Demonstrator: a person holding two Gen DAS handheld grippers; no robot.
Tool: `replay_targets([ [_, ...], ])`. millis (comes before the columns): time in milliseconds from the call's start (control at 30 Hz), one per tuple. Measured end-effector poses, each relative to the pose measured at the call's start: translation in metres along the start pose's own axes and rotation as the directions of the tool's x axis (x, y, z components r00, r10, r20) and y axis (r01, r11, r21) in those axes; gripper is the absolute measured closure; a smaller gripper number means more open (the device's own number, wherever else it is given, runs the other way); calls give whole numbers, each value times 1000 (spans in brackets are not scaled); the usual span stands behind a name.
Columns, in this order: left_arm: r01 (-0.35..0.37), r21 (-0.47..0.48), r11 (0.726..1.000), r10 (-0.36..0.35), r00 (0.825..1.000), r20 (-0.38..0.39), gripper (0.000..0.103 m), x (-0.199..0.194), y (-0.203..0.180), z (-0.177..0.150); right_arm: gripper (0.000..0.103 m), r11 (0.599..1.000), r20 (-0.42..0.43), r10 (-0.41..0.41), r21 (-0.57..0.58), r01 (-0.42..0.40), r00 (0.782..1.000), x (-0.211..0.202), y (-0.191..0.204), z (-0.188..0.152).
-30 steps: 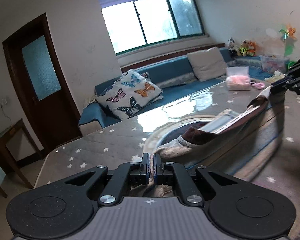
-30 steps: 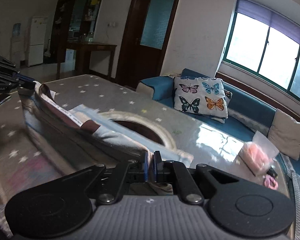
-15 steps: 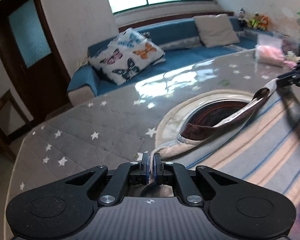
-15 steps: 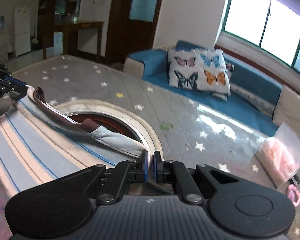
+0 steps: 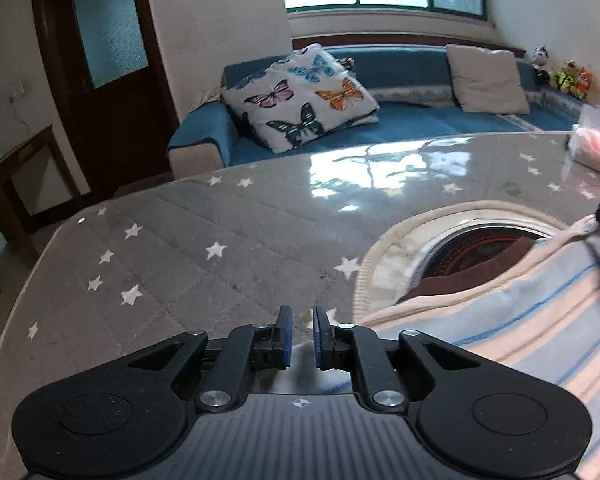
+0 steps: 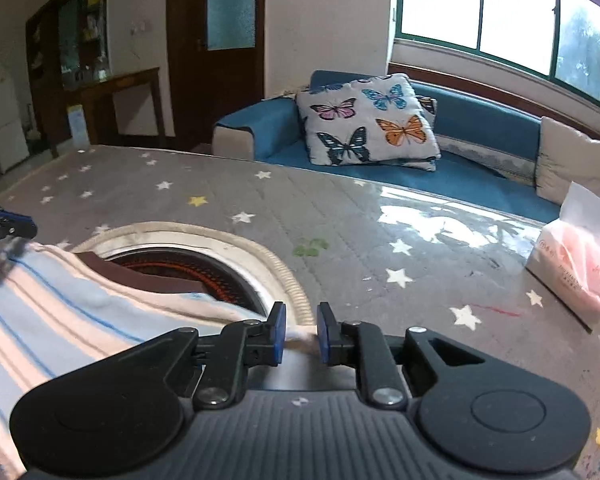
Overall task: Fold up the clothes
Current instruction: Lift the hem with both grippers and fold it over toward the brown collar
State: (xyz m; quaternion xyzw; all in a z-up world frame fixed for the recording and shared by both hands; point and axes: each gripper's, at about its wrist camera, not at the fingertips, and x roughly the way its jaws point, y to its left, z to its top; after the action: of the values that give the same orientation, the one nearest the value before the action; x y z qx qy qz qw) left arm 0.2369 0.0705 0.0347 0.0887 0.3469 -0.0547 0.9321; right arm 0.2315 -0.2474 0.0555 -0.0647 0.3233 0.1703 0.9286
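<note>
At the far left of the left wrist view we see a dark wooden door (image 5: 100, 76) with a frosted pane, and in front of it the grey, star-printed tabletop (image 5: 172, 248). Low in that view sits our left gripper (image 5: 299, 330); its jaws have just been opening and now stand a narrow gap apart, with no cloth pressed between the blue pads. Just to the right of it lies the striped garment (image 5: 520, 320), pale blue and peach with thin blue lines, spread flat on the tabletop, its brown-lined neck opening facing away from us. The garment partly covers a round inset (image 5: 472, 248) with a cream rim in the tabletop. Beyond the tabletop stands a blue sofa (image 5: 420, 124) carrying a butterfly cushion (image 5: 300, 96).

In the right wrist view the garment (image 6: 52, 312) fills the lower left, and its near edge runs up to our right gripper (image 6: 301, 330). These jaws too have just been opening and stand narrowly apart; a bit of pale cloth lies in the gap, but the pads do not clamp it. Further right, a tissue pack (image 6: 576, 264) rests near the edge of the tabletop.
</note>
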Motion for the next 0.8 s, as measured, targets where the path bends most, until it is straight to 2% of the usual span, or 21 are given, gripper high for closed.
replay_targets([
  [100, 41, 11, 999, -41, 999, 5, 89, -7, -9, 0, 87, 999, -11, 40, -8, -40, 999, -4, 8, -3],
  [233, 102, 38, 994, -101, 994, -27, 89, -1, -26, -1, 87, 995, -27, 96, -17, -97, 995, 0, 22, -5],
  [333, 109, 36, 993, -106, 992, -71, 89, 18, -31, 0, 87, 995, -64, 95, -21, -97, 993, 13, 25, -7],
  [433, 101, 17, 995, -99, 991, -92, 83, 33, -28, 0, 87, 996, -83, 84, 8, -83, 993, 26, 18, -9],
  [500, 95, 0, 995, -94, 991, -94, 78, 39, -25, 0, 87, 996, -83, 80, 31, -78, 993, 31, 12, -10],
  [633, 89, -18, 996, -90, 992, -90, 77, 36, -25, 3, 86, 994, -74, 74, 83, -68, 994, 30, 4, -6],
  [800, 145, 9, 989, -145, 988, -56, 77, 25, -46, 10, 79, 994, -58, 107, 41, -105, 993, 26, 21, 1],
])
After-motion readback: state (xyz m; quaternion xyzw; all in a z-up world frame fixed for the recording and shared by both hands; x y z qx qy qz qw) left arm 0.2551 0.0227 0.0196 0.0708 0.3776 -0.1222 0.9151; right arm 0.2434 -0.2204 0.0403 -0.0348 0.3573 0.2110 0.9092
